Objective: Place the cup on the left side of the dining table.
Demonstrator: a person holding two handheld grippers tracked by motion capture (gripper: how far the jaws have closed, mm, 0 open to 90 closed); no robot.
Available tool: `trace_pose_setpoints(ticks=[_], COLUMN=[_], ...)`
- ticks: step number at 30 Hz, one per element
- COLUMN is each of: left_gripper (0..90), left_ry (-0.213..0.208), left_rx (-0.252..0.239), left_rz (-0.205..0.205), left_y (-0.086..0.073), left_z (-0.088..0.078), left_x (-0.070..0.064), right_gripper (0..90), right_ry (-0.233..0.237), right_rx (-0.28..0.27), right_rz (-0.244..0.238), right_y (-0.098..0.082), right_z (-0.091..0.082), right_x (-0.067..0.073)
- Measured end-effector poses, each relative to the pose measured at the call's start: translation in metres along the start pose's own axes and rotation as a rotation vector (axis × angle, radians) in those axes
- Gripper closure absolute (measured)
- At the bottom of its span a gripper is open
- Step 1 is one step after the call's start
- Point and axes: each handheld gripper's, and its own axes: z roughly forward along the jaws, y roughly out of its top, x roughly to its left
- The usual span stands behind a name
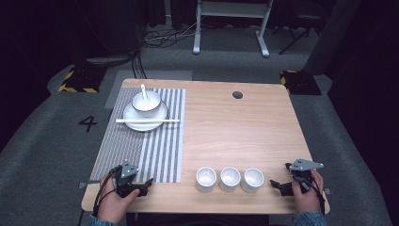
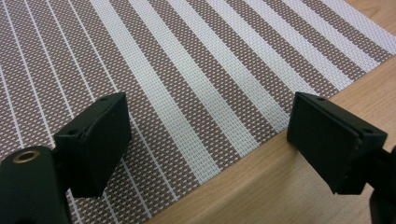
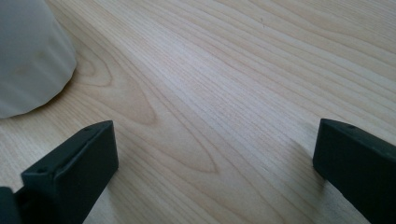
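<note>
**Both claws parked at the near edge**

I see my left claw [image 1: 141,184] resting at the near corner of the striped placemat [image 1: 141,141], my right claw [image 1: 281,184] just beside the three white cups [image 1: 229,179] lined along the worktop [image 1: 235,132]. Far left, a bowl [image 1: 146,101] with a spoon [image 1: 144,91] sits on a plate [image 1: 141,123]; chopsticks [image 1: 147,120] lie across it.
</note>
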Motion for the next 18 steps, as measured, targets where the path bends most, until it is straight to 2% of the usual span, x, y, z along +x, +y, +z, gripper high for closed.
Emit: trace_pose_setpoints(ticks=[6,8,10,12,14,17,18], left_gripper=[14.5,17.0,21.7,22.6,22.5,22.9,23.0], left_ry=[0.007,0.010,0.012,0.012,0.002,-0.029,-0.032], left_rx=[-0.005,-0.021,-0.036,-0.051,-0.069,-0.109,-0.114], left_rz=[-0.009,-0.044,-0.046,-0.051,-0.055,-0.085,-0.081], left_y=[0.000,0.000,0.000,0.002,0.004,0.008,0.010], left_z=[0.000,0.000,-0.001,-0.003,-0.007,-0.013,-0.015], left_x=[0.000,0.000,0.001,0.000,-0.001,-0.003,-0.004], right_gripper=[0.0,0.0,0.1,0.1,0.1,0.1,0.1], right_ry=[0.000,0.000,0.000,0.000,0.000,0.000,0.000], right_rx=[0.000,0.000,0.000,0.000,0.000,0.000,0.000], right_rz=[0.000,0.000,0.000,0.000,0.000,0.000,0.000], right_y=[0.000,0.000,0.000,0.000,0.000,0.000,0.000], right_z=[0.000,0.000,0.000,0.000,0.000,0.000,0.000], right_x=[0.000,0.000,0.000,0.000,0.000,0.000,0.000])
